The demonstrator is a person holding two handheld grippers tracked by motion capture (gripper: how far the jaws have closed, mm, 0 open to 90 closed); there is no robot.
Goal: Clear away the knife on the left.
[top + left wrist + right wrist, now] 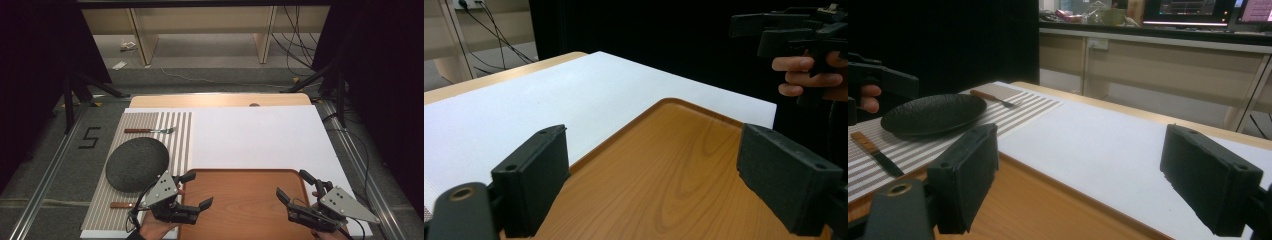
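- We see the wooden tray (245, 200) at the worktop's (260, 135) six o'clock edge, bare.
- Our left gripper (192, 192) hovers at the tray's nine o'clock rim, jaws spread, holding nothing.
- Our right gripper (295, 187) hovers at three o'clock, jaws spread likewise.
- At ten o'clock a black plate (136, 163) lies on a striped mat (177, 135), a fork (150, 130) beyond it, a knife (121, 205) nearer us.

Black plate (137, 163) on a beige-and-white striped placemat (176, 145); brown wooden tray (242, 205).

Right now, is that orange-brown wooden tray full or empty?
Empty. The orange-brown wooden tray shows bare wood grain across its surface in the high view; the left gripper and right gripper hang open above its sides.
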